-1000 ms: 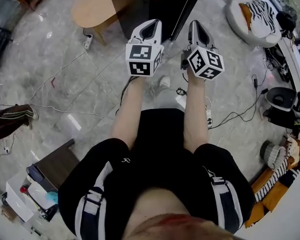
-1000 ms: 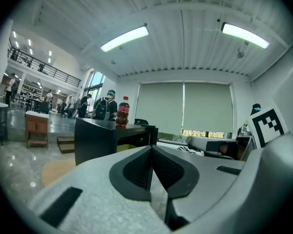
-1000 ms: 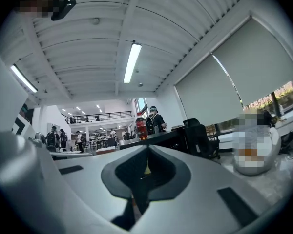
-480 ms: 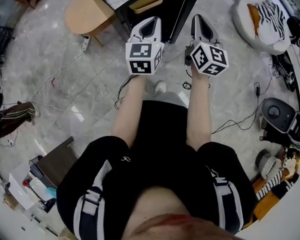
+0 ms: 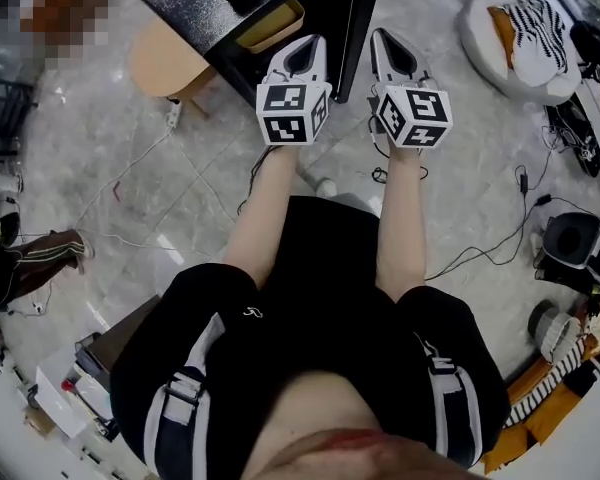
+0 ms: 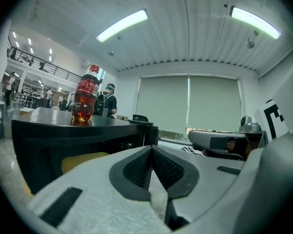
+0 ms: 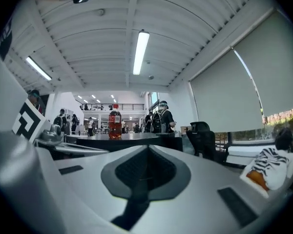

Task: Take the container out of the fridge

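On the left gripper (image 5: 302, 46), jaws closed to a point with nothing between them; likewise on the right gripper (image 5: 388, 43), pads pressed flat together and empty; both held level and side by side over the marble floor (image 5: 110, 148), apart from each other; just ahead, a black unit (image 5: 195, 3), its far end cut off by the frame; under its top, a yellow container (image 5: 272, 25), only the front edge showing and the rest in shadow; on the top, a red-capped bottle (image 6: 85, 94), upright, mostly cropped in the head view; farther off, people (image 7: 161, 116), small and hard to make out.
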